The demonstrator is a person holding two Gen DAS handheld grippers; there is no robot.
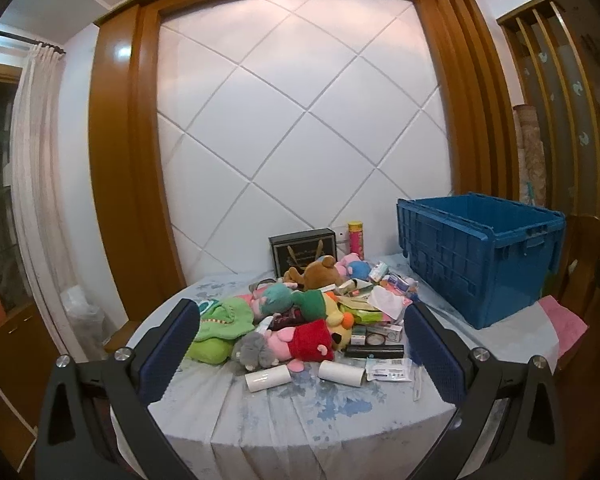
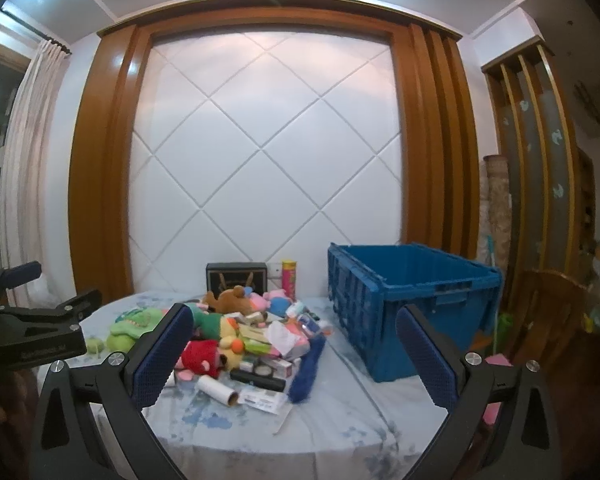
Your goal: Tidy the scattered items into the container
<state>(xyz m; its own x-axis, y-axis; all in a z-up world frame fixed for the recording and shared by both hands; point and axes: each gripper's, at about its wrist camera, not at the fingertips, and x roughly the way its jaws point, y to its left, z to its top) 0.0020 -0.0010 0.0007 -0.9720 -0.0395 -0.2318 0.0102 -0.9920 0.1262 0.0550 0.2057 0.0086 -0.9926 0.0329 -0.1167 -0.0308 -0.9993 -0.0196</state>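
Observation:
A pile of scattered items (image 1: 312, 312) lies mid-table: plush toys, small boxes, packets, two white rolls (image 1: 268, 378). The same pile shows in the right wrist view (image 2: 244, 336), with a blue fuzzy item (image 2: 308, 368) at its right edge. An open blue crate (image 1: 476, 256) stands at the table's right; it also shows in the right wrist view (image 2: 412, 304). My left gripper (image 1: 300, 352) is open and empty, held back from the pile near the table's front. My right gripper (image 2: 296, 356) is open and empty, likewise in front of the pile. The left gripper (image 2: 36, 320) also shows at the far left of the right wrist view.
A round table with a blue-and-white cloth (image 1: 300, 420) bears everything. A black box (image 1: 303, 248) and a pink-and-yellow canister (image 1: 356, 240) stand at the back by the padded wall. A pink cloth (image 1: 564, 324) lies beside the crate. A wooden chair (image 2: 552, 312) stands at right.

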